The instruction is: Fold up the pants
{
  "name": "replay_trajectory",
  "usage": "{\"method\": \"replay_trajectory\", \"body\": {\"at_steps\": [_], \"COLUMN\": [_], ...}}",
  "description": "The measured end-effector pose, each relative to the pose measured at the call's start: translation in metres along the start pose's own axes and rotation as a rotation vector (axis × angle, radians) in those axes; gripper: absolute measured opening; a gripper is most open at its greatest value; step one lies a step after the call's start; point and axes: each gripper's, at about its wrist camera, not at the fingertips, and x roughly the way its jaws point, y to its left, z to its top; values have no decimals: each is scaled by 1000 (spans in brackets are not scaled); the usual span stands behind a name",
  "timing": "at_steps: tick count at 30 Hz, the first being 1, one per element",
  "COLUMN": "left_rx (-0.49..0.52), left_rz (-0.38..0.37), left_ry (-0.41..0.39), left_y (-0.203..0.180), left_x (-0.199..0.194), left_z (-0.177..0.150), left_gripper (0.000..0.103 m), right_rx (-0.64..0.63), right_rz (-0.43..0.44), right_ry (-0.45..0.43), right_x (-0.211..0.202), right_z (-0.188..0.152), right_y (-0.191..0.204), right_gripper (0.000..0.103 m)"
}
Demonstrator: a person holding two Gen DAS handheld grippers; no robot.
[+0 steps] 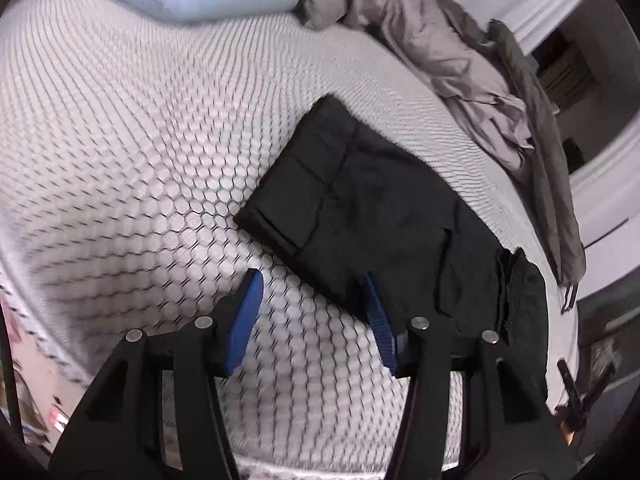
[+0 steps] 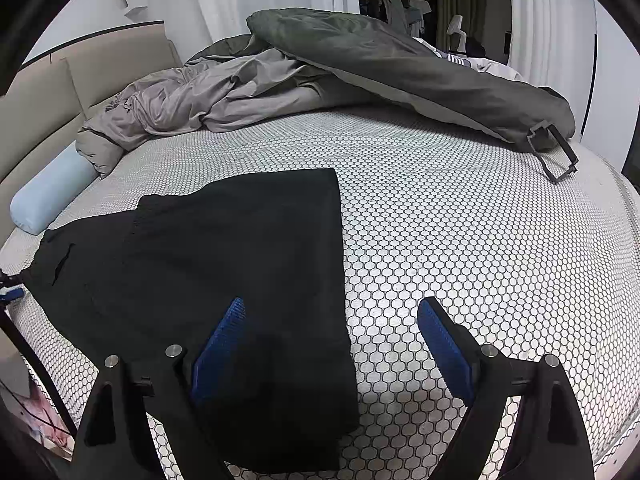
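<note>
Soft black pants (image 2: 224, 248) lie flat on the bed (image 2: 460, 240).
They look light and floppy; an edge seems the best place to pinch. The left gripper (image 1: 312, 312) is partly open and the right gripper (image 2: 332, 344) wide open, and both hold nothing.

Words: none can be read.
Numbers: none can be read.
Labels on the pants (image 2: 240, 248): none show.

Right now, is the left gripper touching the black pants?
Cannot tell: in the left wrist view the left gripper stands open, one fingertip overlapping the black pants edge.
</note>
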Motion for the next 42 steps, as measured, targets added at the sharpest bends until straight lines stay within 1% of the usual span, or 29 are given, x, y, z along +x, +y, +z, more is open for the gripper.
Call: {"method": "replay_trajectory", "body": {"at_steps": [2, 4, 5, 6, 8, 10, 13, 15, 16, 17, 18, 20, 21, 22, 23, 24, 25, 26, 27, 29, 30, 31, 32, 33, 34, 36, 38, 40, 42], "left_rx": [-30, -53, -62, -62, -59, -26, 62, 119, 158, 189, 239, 304, 359, 399, 452, 483, 535, 573, 636, 714, 776, 830, 899, 1009, 1061, 1120, 1153, 1154, 1119], "left_rz": [-14, -2, 1, 17, 19, 36, 82, 88, 82, 73, 55, 9, -32, -59, -93, -114, -155, -185, -233, -302, -339, -354, -368, -381, -380, -351, -355, -400, -427], "left_ry": [-13, -35, -48, -72, -96, -142, -235, -294, -327, -351, -384, -402, -409, -409, -403, -394, -372, -350, -305, -239, -168, -105, -24, 89, 133, 161, 180, 168, 128], "left_y": [4, 2, 0, -1, -8, -21, -55, -83, -103, -120, -147, -185, -216, -237, -268, -285, -313, -333, -363, -397, -419, -432, -445, -457, -459, -455, -451, -444, -423], "left_x": [16, 28, 30, 28, 31, 25, 5, -14, -24, -33, -45, -56, -60, -62, -62, -61, -57, -54, -46, -34, -19, -5, 10, 36, 52, 72, 76, 71, 51], "left_z": [6, 14, 17, 18, 24, 24, 22, 19, 18, 16, 9, 0, -11, -19, -31, -39, -54, -66, -87, -117, -142, -159, -177, -205, -222, -246, -255, -250, -241], "left_gripper": [47, 47, 39, 27, 18, 14, 12, 11, 11, 11, 11, 10, 10, 10, 10, 10, 10, 10, 10, 10, 12, 15, 30, 38, 39, 39, 39, 45, 57], "right_rx": [-6, -15, -18, -20, -23, -27, -23, -19, -16, -12, -10, -2, 2, 7, 12, 16, 23, 36, 47, 76, 99, 119, 138, 154, 176, 202, 219, 224, 223], "right_rz": [2, 1, -1, -2, -3, -10, -13, -11, -10, -11, -10, -7, -6, -7, -9, -11, -14, -17, -20, -29, -38, -45, -53, -59, -65, -56, -9, 42, 124], "right_ry": [-1, -4, -4, -5, -1, 1, -3, -9, -14, -20, -24, -37, -45, -53, -58, -64, -69, -74, -78, -87, -97, -102, -102, -101, -96, -75, -41, -16, 5], "right_x": [-1, -1, -2, -2, -1, -1, -3, -5, -7, -10, -11, -16, -19, -22, -24, -26, -28, -31, -33, -37, -39, -41, -41, -41, -41, -37, -32, -29, -26], "right_z": [-1, -1, -2, -2, -3, -5, -5, -4, -4, -3, -3, -2, -1, -1, -1, -1, -1, 0, 0, 0, 1, 1, 0, 0, -1, -2, -4, -5, -5], "right_y": [1, 2, 2, 1, 1, 0, -4, -5, -6, -7, -8, -10, -12, -14, -17, -19, -23, -29, -34, -44, -53, -60, -67, -73, -81, -92, -99, -99, -95], "right_gripper": [89, 89, 89, 89, 89, 89, 89, 89, 89, 89, 89, 89, 89, 89, 89, 89, 89, 89, 89, 89, 89, 89, 89, 89, 89, 89, 89, 87, 81]}}
